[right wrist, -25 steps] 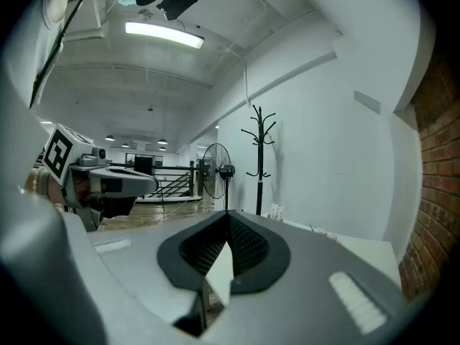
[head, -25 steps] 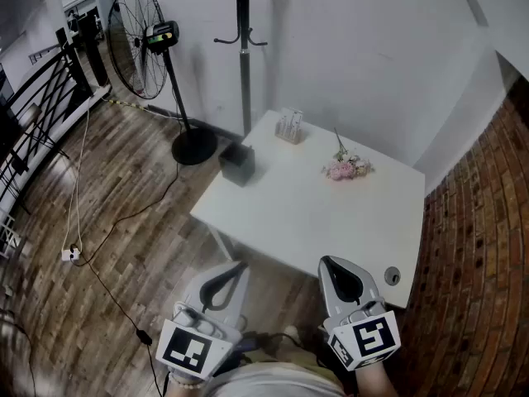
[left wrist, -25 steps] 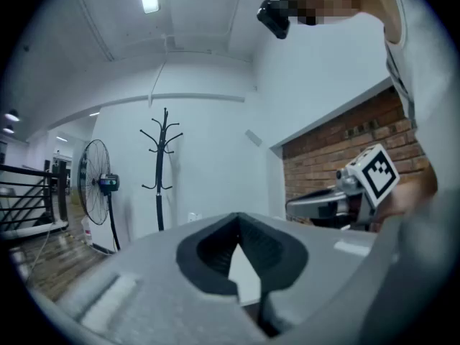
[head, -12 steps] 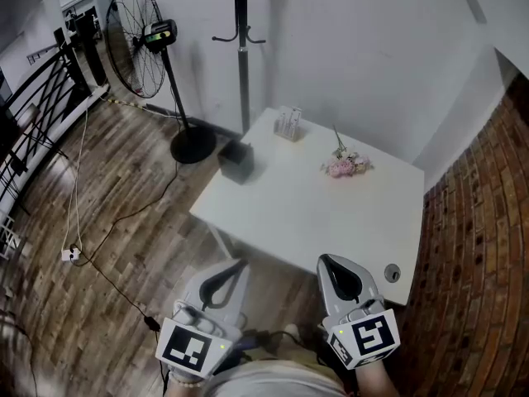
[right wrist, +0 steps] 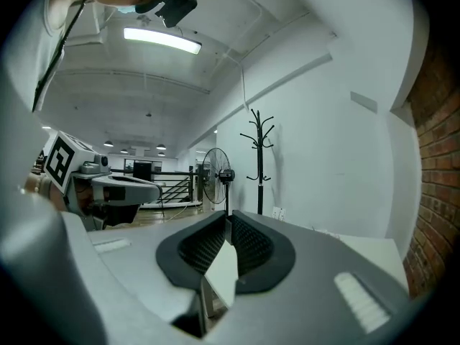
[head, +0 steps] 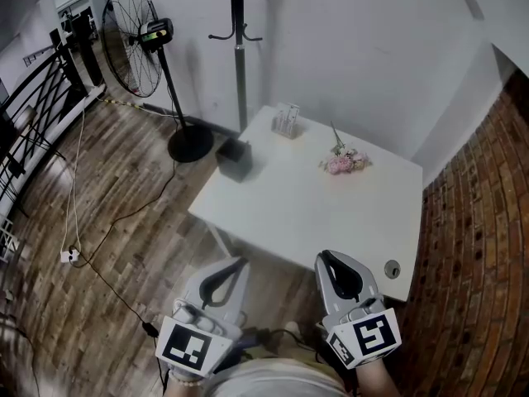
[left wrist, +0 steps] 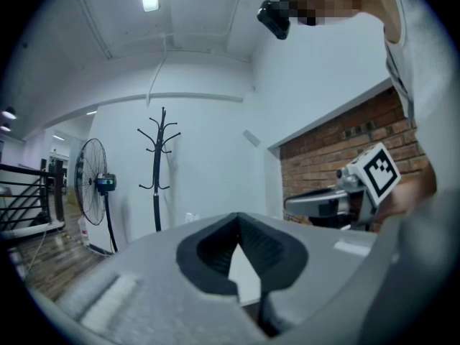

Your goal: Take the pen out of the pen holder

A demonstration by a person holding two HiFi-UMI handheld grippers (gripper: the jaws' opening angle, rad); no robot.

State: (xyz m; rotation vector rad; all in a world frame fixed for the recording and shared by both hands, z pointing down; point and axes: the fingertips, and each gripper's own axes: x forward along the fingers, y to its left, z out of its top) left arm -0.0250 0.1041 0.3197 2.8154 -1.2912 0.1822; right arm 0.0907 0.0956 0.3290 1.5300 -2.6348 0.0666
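Observation:
A white table [head: 306,213] stands ahead of me in the head view. On its far left part sit a small black box [head: 235,159] and a clear holder [head: 287,122] with thin pale items in it; I cannot make out a pen. My left gripper [head: 239,264] and right gripper [head: 326,259] hang side by side short of the table's near edge, well away from both containers. Each has its jaws shut tip to tip with nothing between them, as the left gripper [left wrist: 237,218] and right gripper [right wrist: 228,216] show in their own views.
Pink flowers [head: 340,163] lie on the table's far side, and a round cable hole [head: 393,267] is in its near right corner. A standing fan [head: 140,40] and a coat stand [head: 238,48] are behind the table. A brick wall [head: 479,246] runs on the right, and a cable [head: 91,246] trails over the wooden floor.
The head view has drifted slightly, so the table sits a little higher and further left in it. Both grippers stay shut and nearly still.

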